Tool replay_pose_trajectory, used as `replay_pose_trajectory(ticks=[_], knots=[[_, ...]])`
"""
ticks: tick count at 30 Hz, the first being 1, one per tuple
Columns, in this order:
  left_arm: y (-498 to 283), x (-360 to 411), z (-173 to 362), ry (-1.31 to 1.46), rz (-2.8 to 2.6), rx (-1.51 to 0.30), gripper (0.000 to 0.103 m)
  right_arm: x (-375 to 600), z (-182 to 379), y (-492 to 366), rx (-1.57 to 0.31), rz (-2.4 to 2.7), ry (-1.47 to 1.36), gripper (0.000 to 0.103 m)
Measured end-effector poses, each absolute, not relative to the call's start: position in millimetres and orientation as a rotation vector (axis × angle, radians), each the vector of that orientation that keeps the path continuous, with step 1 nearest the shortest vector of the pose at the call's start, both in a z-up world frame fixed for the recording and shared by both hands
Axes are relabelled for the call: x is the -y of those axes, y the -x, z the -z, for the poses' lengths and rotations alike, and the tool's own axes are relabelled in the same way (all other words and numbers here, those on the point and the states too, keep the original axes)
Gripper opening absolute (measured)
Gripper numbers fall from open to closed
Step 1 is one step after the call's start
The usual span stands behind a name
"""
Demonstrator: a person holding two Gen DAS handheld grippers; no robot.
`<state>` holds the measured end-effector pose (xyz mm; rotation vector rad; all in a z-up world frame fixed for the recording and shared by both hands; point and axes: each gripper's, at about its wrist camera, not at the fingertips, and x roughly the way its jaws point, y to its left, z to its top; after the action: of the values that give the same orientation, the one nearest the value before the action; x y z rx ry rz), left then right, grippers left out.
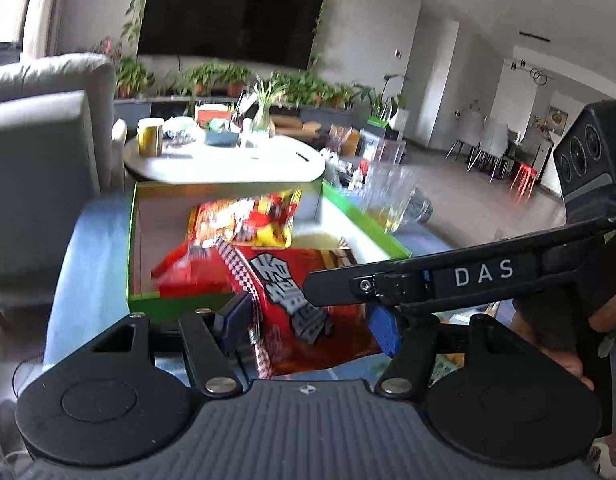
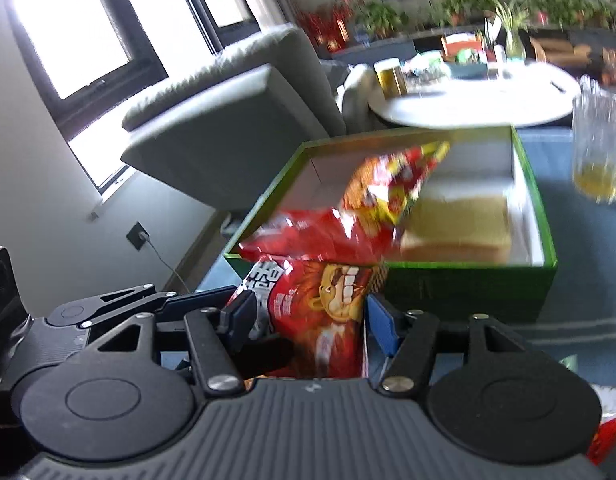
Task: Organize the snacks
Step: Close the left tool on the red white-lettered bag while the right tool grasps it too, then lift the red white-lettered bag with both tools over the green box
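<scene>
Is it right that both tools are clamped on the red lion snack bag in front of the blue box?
Not quite: the box is green, as the right wrist view shows. Both the left tool and right tool do clamp the red lion snack bag.

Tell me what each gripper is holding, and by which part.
Both hold the same red snack bag. The left gripper and the right gripper each clamp it across its lower part, from opposite faces, in front of the green box.

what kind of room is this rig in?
Most likely a home living room: a big wall-mounted TV, a grey sofa, and a white coffee table ringed by potted plants.
</scene>
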<state>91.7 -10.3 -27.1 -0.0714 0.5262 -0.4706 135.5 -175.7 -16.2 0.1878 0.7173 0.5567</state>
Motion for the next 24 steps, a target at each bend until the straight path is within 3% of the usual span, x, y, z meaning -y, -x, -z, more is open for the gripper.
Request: replay_pose_trajectory(ticks=[24], knots=[[-176,5,5,0.052,0.363,-0.429,0.06,164,-5,-204,-0.531,-0.575,-0.236,0.067]])
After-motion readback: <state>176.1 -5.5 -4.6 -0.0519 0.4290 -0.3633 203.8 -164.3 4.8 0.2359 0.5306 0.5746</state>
